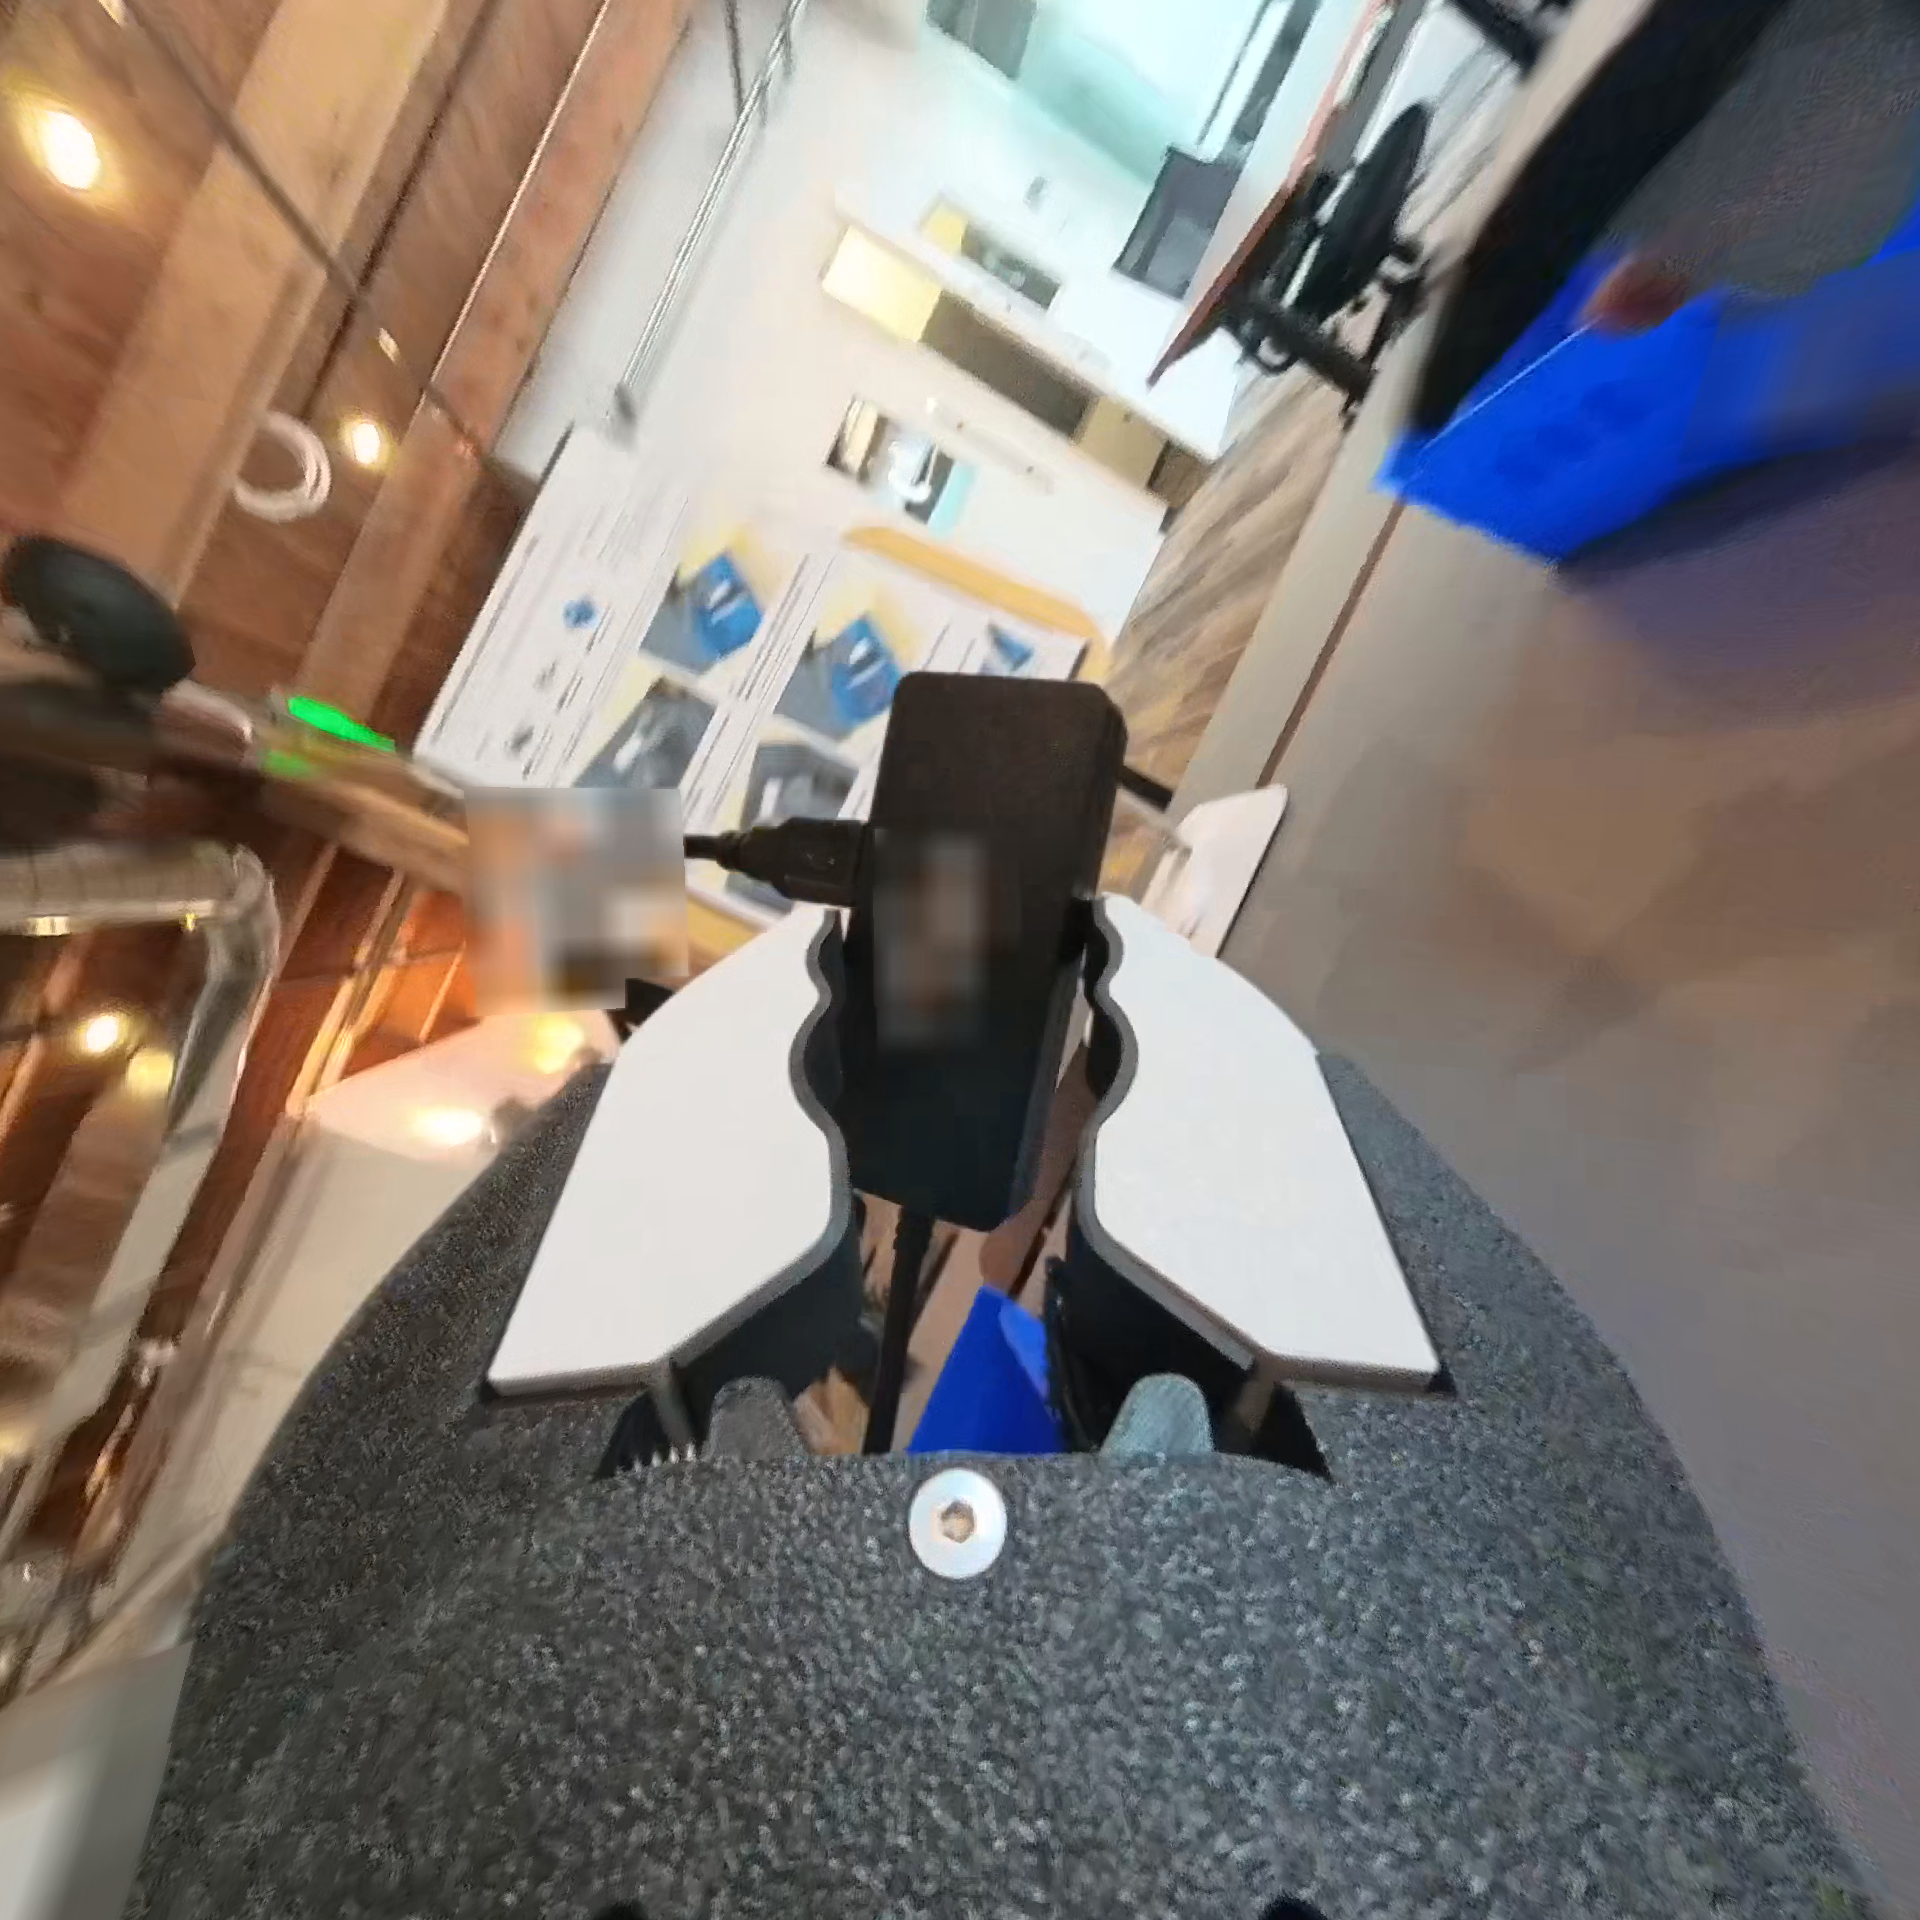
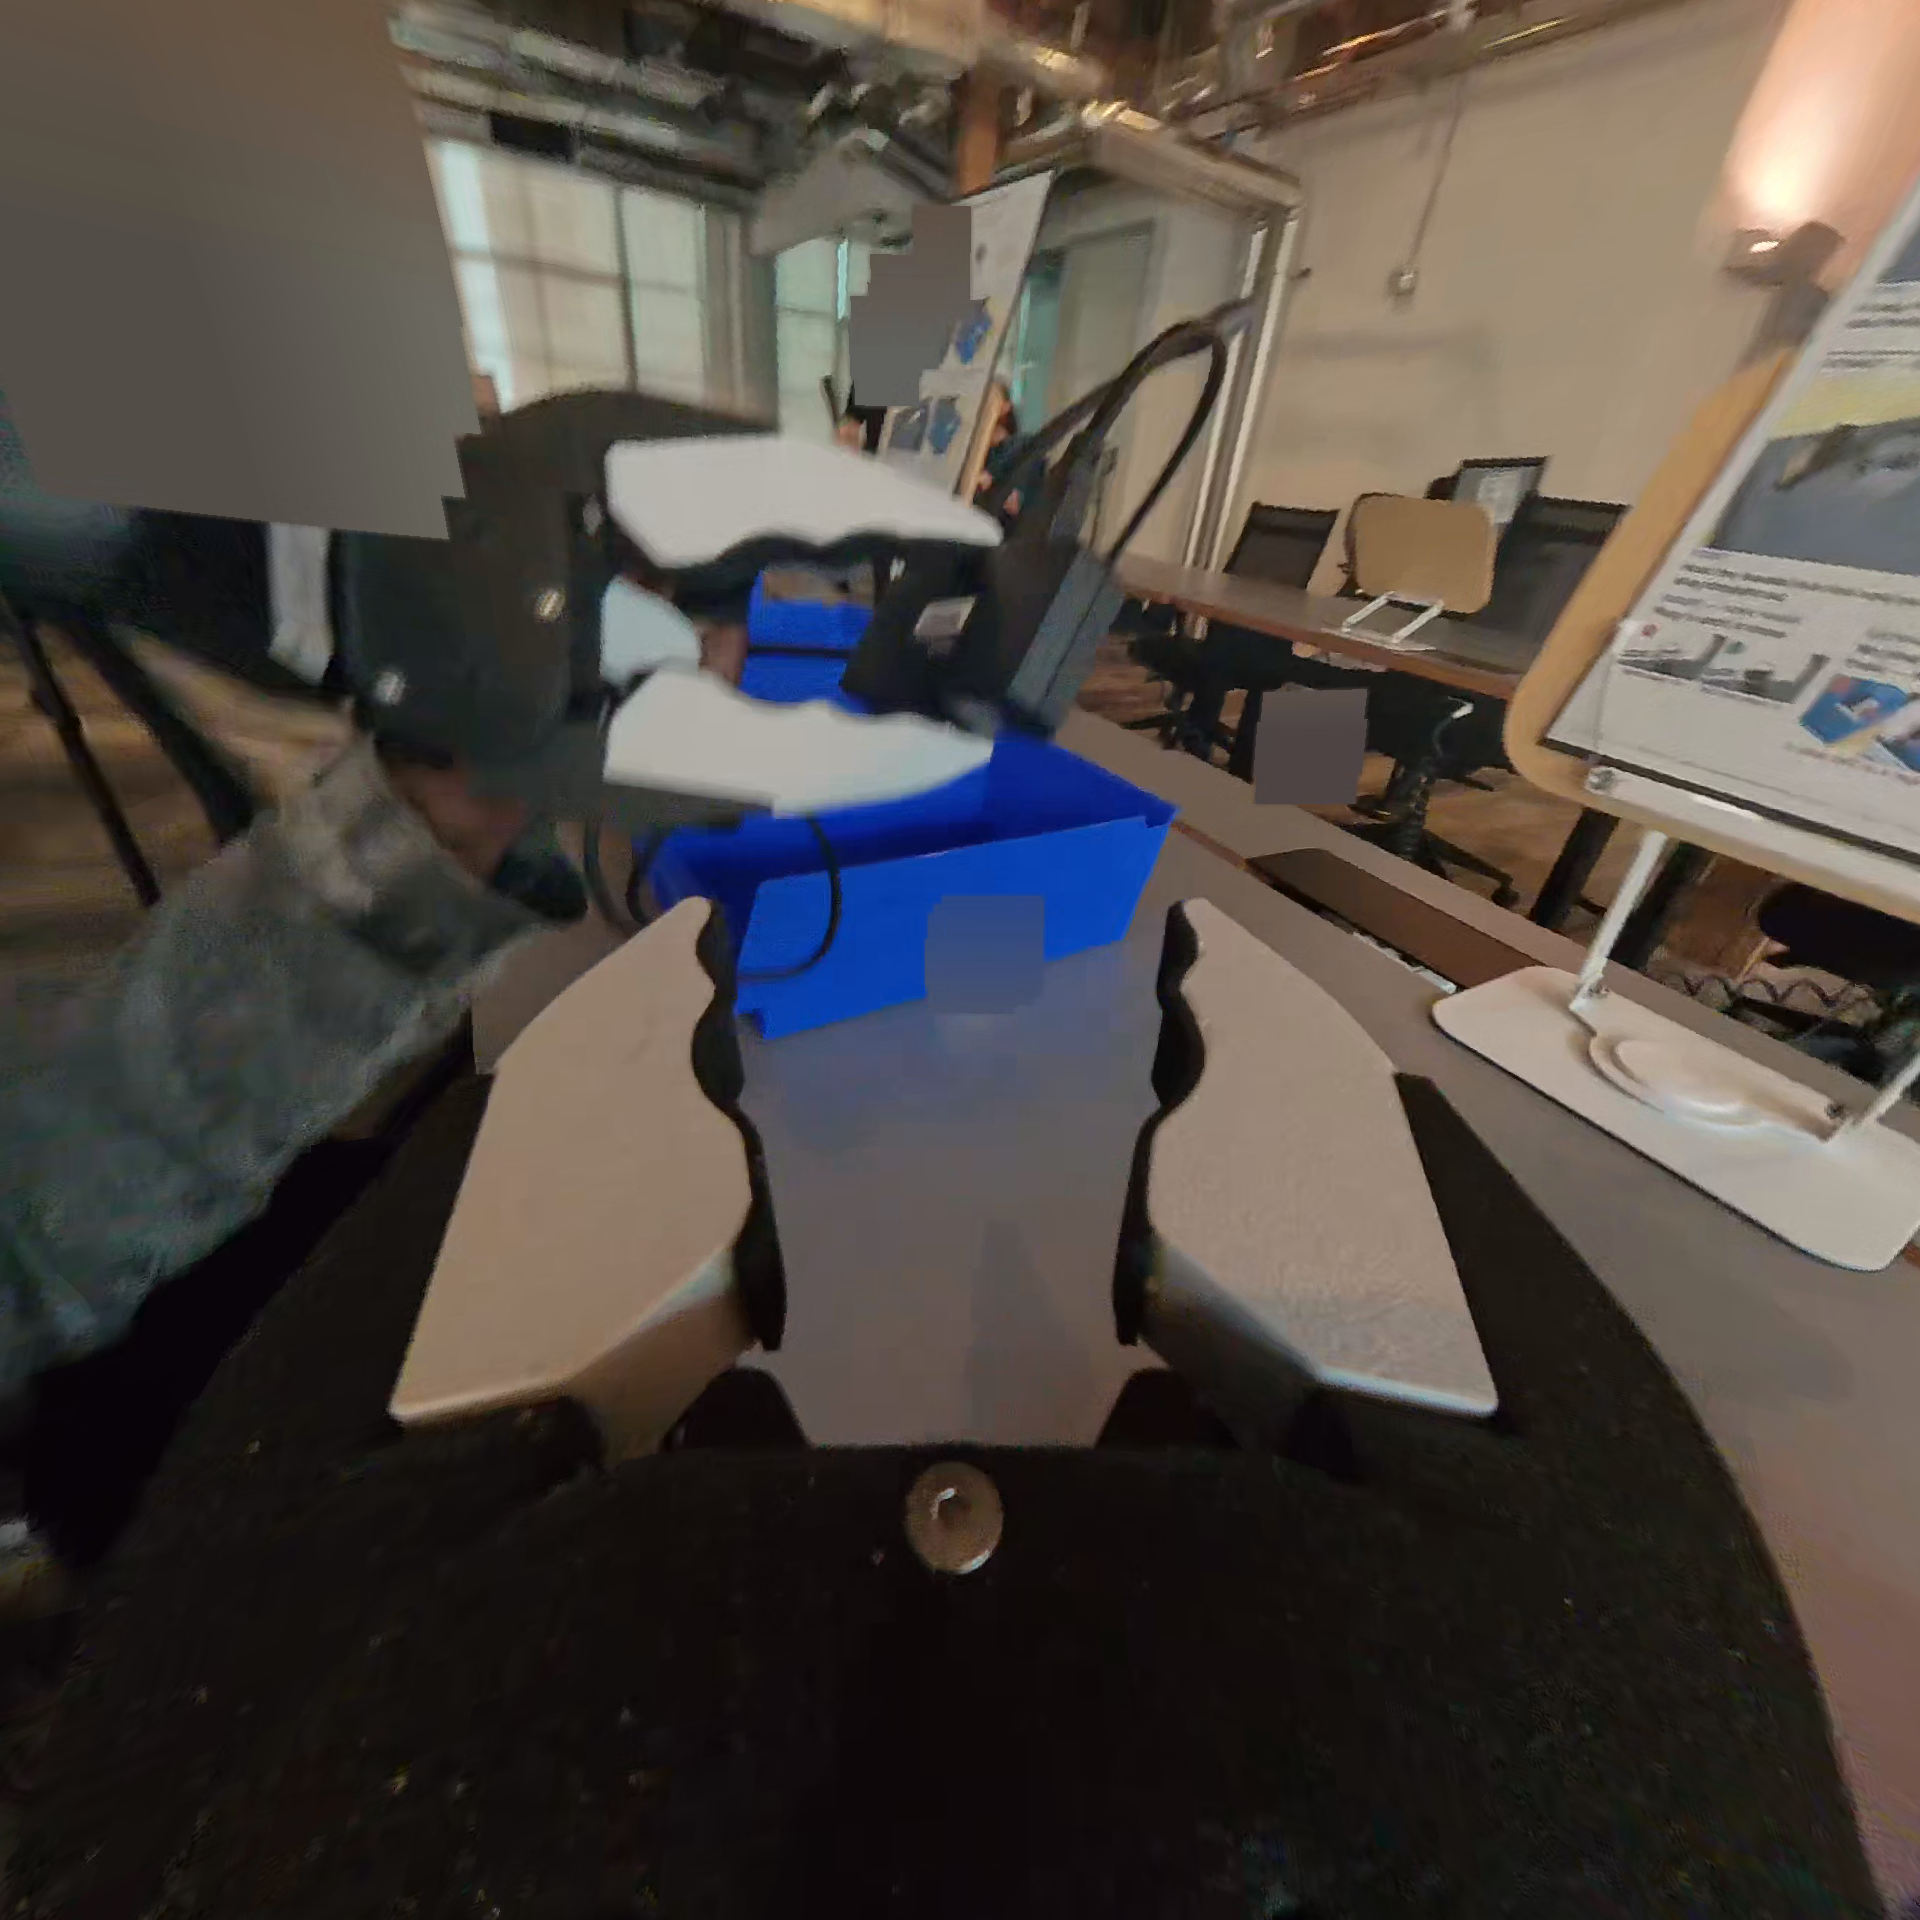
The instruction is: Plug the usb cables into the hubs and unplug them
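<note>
Right now the left gripper [image 1: 961, 956] clamps the black hub [image 1: 977, 935] lengthwise, USB plug [image 1: 805, 854] seated in its left flank; the right gripper [image 2: 940, 997] gapes empty, nearer below, over the worktop [image 2: 1558, 1299].

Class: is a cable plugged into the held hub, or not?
Plugged in: a black USB plug sits in the side of the black hub.
</note>
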Tool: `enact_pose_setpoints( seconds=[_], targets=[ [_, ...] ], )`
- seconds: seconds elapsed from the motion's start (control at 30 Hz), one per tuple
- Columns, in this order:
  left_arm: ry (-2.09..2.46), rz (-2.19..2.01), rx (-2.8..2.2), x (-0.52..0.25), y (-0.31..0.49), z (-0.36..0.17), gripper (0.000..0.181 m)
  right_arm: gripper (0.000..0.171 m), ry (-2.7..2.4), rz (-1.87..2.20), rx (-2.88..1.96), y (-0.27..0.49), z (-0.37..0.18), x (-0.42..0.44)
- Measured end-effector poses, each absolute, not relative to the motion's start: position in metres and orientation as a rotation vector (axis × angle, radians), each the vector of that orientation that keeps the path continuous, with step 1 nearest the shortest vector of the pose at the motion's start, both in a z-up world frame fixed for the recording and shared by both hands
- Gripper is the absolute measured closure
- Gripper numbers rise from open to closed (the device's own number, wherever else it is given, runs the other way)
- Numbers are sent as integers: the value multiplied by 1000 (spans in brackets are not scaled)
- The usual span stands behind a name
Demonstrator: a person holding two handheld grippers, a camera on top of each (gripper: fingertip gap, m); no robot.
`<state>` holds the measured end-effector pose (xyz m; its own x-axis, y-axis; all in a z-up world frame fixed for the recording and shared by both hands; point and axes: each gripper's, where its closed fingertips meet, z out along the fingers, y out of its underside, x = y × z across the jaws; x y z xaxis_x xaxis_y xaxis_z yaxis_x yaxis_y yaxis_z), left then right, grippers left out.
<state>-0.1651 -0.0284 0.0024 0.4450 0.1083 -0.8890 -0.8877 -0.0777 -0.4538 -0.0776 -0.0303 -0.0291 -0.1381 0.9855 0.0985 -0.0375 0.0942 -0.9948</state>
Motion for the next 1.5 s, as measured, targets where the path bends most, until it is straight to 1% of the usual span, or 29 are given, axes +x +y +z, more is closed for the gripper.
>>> enact_pose_setpoints(
  seconds=[0.1,0.23,0.3,0.33,0.4,0.47,0.53,0.6,0.67,0.73,0.8,0.9,0.97,1.0,1.07,1.1,1.17,1.23,1.27,1.33,1.4,1.47,1.5],
  targets=[
    [893,996,-1336,-117,-10,-10,137,108,-1163,1370,-1155,-6,-21,-69],
    [1049,1001,-1301,-83,1,-31,137,127,-1122,1672,-1315,7,-30,-66],
    [1104,1011,-1279,-75,2,-38,137,141,-1199,1782,-1344,1,-41,-66],
    [1136,1008,-1284,-72,3,-43,136,154,-1213,1849,-1301,-4,-40,-65],
    [1136,1006,-1274,-70,4,-45,137,154,-1187,1897,-1240,-5,-38,-65],
    [1077,912,-1307,-70,4,-43,135,155,-1154,1874,-1183,-2,-33,-64],
    [929,764,-1309,-71,2,-29,130,155,-1081,1843,-1090,1,-21,-59],
    [738,545,-1306,-71,-5,-9,121,155,-1006,1817,-998,5,-6,-50],
    [510,327,-1233,-76,-17,18,133,155,-947,1781,-930,8,5,-41],
    [304,52,-1144,-81,-33,41,137,155,-881,1793,-867,9,15,-31],
    [188,-213,-1108,-84,-44,48,137,155,-834,1820,-840,9,21,-26],
    [195,-448,-1142,-78,-54,36,140,155,-768,1878,-826,8,27,-20],
    [348,-588,-1109,-58,-71,37,155,155,-719,1898,-827,12,31,-17],
    [443,-702,-1090,-43,-84,39,155,155,-693,1913,-818,14,34,-15],
    [596,-899,-1103,-18,-105,34,152,155,-642,1943,-786,17,40,-8],
    [627,-929,-1153,-9,-104,26,148,154,-629,1953,-771,17,43,-5],
    [523,-864,-1309,-6,-71,4,138,155,-615,1972,-738,13,47,-1],
    [410,-880,-1358,-5,-45,-8,119,155,-616,1990,-704,5,49,1],
    [348,-946,-1319,-5,-40,-5,114,154,-623,2000,-693,0,48,0],
    [226,-1065,-1189,-12,-38,8,112,154,-630,2028,-692,-6,46,-2],
    [134,-1079,-1087,-28,-38,18,125,155,-649,2034,-700,-11,41,-7],
    [133,-1066,-1040,-35,-43,22,138,155,-658,2063,-705,-17,36,-13],
    [118,-1033,-1062,-39,-41,20,153,154,-651,2085,-708,-20,34,-15]
  ],
)
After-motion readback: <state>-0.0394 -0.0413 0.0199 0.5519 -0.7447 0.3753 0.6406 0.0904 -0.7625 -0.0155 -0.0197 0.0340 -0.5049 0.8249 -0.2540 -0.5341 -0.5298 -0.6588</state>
